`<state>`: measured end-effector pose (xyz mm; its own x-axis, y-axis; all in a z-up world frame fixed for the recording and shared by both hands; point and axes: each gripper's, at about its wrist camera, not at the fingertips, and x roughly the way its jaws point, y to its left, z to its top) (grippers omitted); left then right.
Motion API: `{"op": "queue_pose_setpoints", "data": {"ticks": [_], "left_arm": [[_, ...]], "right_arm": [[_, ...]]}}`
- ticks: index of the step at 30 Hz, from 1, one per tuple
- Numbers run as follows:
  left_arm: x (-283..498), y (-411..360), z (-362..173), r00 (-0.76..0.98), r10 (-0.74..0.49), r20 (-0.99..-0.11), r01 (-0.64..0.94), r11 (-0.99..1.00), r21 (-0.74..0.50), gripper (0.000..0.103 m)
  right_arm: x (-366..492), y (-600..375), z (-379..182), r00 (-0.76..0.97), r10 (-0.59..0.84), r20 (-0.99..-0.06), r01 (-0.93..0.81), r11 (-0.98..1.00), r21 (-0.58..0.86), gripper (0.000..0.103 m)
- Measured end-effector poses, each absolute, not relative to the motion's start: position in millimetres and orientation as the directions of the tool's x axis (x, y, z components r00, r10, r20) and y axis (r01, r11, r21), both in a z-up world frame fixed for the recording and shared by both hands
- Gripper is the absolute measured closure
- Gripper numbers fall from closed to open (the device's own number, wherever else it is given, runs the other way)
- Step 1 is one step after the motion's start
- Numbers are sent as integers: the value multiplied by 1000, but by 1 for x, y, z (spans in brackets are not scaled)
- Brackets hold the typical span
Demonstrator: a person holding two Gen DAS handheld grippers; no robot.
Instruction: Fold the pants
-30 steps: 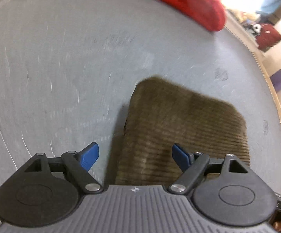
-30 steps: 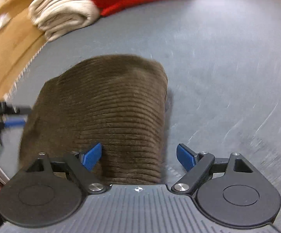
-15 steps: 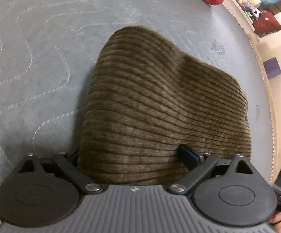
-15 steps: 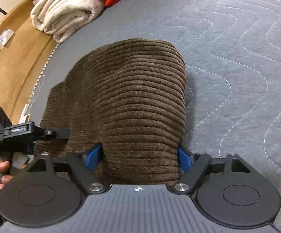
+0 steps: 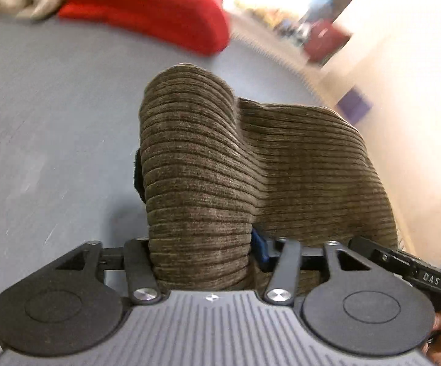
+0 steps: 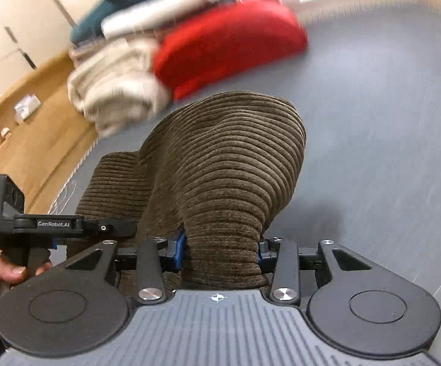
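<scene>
While both clamp pants (image 5: 208, 167), hand-held grippers level

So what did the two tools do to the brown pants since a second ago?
Both tools, left and right, closed on the folded brown corduroy pants and lifted that edge off the grey mattress. The red folded cloth stayed put.

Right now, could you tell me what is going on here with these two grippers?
A person is folding a pair of brown corduroy pants on a grey quilted surface. Each handheld gripper is clamped on a bunched edge of the folded bundle: the left gripper on one side, the right gripper on the other. The cloth humps up between them. A red folded garment and cream and teal ones are stacked behind.
</scene>
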<state>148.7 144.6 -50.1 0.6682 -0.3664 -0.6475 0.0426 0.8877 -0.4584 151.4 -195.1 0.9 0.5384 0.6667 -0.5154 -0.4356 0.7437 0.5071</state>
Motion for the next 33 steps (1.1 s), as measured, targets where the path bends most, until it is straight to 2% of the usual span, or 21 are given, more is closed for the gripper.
{"op": "queue_pose_setpoints", "data": {"ticks": [1,3,5,7,8,9,10,12,14,15,16,18,20,21,22,23,24,26,29,31,33], "left_arm": [[157,140,-45,694,-334,-638,30,899,-438,28],[170,128,-41,738,-157,-657,-63,952,-299,23],[178,118,-43,733,-19,-681,-126,979,-163,27],[178,111,-45,724,-78,-685,-80,977,-196,39],[178,102,-46,718,-138,-683,-22,975,-221,44],[174,98,-46,713,-168,-680,30,977,-210,54],[173,85,-48,705,-183,-685,90,981,-170,59],[171,64,-62,657,-193,-729,179,979,-98,64],[175,48,-100,539,-126,-833,209,978,-13,64],[176,42,-121,482,-68,-874,212,976,41,61],[174,40,-129,481,-43,-876,203,977,63,58],[169,42,-120,494,-31,-869,153,987,52,58],[157,43,-102,523,-32,-852,114,993,33,57],[149,44,-93,547,-26,-836,94,995,30,48],[141,45,-81,575,-20,-818,71,997,26,31],[134,45,-69,601,-23,-799,59,998,16,24],[130,45,-58,624,-24,-781,51,999,10,19],[115,43,-32,665,5,-747,19,1000,24,18],[79,37,6,733,66,-677,-52,998,41,16],[52,32,31,772,87,-629,-82,996,37,3],[27,25,46,793,66,-606,-76,997,9,1]], "right_arm": [[162,-203,9,553,660,-508,-447,750,488,59],[190,-216,12,581,618,-530,-431,786,444,43],[214,-229,4,664,456,-592,-332,890,313,29],[228,-245,-9,705,284,-650,-169,957,235,33],[229,-252,-16,688,289,-666,-143,953,266,35],[230,-258,-22,658,313,-685,-129,943,307,39],[229,-259,-26,633,334,-699,-129,935,331,41],[223,-252,-32,601,376,-705,-200,925,323,43],[226,-239,-56,497,333,-801,-243,940,240,44],[227,-238,-72,441,302,-845,-227,949,220,43],[226,-243,-85,403,310,-861,-192,949,252,42],[227,-253,-87,383,346,-857,-129,938,321,40],[221,-259,-74,422,330,-844,-120,943,309,40],[211,-264,-67,458,307,-834,-126,951,281,40],[202,-264,-55,501,267,-823,-137,964,229,39],[191,-262,-46,535,241,-810,-151,970,189,39],[182,-263,-37,568,235,-789,-171,971,167,38],[164,-264,-15,630,254,-734,-206,966,157,37],[132,-265,19,730,257,-633,-208,966,152,28],[108,-266,43,780,271,-565,-217,963,162,26],[83,-271,65,819,277,-503,-232,961,152,18]]}}
